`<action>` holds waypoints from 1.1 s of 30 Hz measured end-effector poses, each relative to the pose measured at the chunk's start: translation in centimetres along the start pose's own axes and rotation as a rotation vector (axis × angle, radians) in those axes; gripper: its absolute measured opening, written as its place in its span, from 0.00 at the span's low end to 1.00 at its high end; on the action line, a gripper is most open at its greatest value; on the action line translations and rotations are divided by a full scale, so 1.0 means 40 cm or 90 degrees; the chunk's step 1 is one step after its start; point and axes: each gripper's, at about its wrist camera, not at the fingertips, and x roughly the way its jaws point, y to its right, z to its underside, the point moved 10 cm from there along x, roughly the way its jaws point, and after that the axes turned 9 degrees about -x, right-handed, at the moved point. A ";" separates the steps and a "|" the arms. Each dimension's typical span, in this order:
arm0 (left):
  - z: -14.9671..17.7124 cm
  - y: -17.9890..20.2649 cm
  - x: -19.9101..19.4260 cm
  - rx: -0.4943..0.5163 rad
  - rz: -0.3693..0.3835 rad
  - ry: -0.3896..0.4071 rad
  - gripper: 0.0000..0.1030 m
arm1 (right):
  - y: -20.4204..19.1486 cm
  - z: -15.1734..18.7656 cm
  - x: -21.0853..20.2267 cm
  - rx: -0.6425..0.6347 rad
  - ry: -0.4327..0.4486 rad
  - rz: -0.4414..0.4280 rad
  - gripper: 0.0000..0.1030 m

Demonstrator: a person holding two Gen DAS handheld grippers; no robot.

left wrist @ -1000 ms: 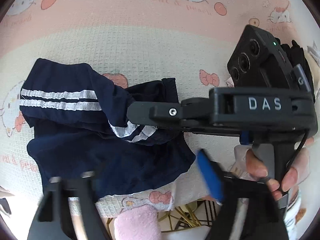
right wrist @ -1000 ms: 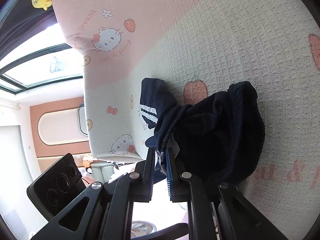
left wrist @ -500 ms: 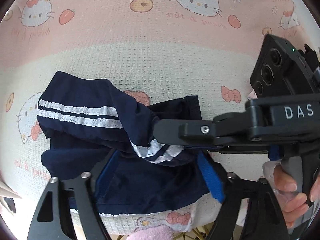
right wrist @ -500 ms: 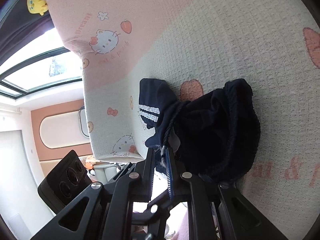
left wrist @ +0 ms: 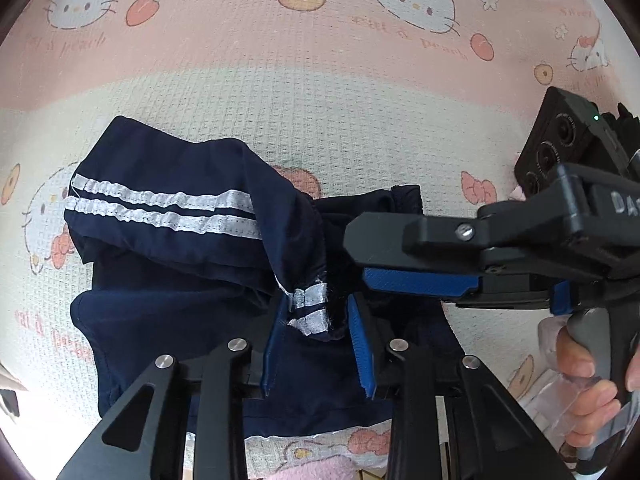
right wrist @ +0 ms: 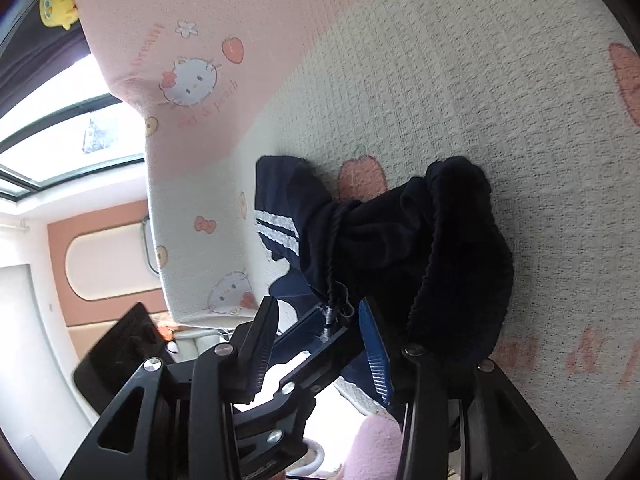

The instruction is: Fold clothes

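On a waffle-textured blanket (left wrist: 320, 120) printed with cartoon cats and peaches in pink and cream lies a crumpled pair of navy shorts with double white stripes (left wrist: 168, 248), near the blanket's front edge. Pointing steeply down over the shorts, the left gripper (left wrist: 318, 322) has just been closing; its blue-padded jaws now stand narrow around a bunched fold carrying the white stripes, though whether the pads press the cloth cannot be told. From the right side the right gripper (right wrist: 324, 332) reaches in almost level, held by a person's hand (left wrist: 580, 364). Its jaws have just been opening and stand half apart, with the shorts' dark drawstring (right wrist: 332, 248) and its silvery tip hanging between them, apparently loose.
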 end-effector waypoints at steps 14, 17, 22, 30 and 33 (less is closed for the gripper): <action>0.001 0.033 -0.005 -0.026 0.093 -0.008 0.27 | -0.005 -0.002 0.050 -0.039 0.000 0.023 0.27; -0.002 0.038 -0.010 -0.015 0.088 -0.002 0.27 | 0.005 -0.002 0.041 -0.028 0.012 0.029 0.18; -0.013 0.043 0.005 -0.027 0.093 -0.020 0.28 | -0.001 -0.013 0.019 -0.038 0.044 0.059 0.10; -0.017 -0.016 -0.015 -0.042 0.059 -0.032 0.51 | -0.032 -0.033 -0.026 -0.079 0.122 0.078 0.10; -0.027 -0.057 -0.017 -0.061 0.047 -0.035 0.51 | -0.052 -0.039 -0.043 -0.104 0.137 0.094 0.10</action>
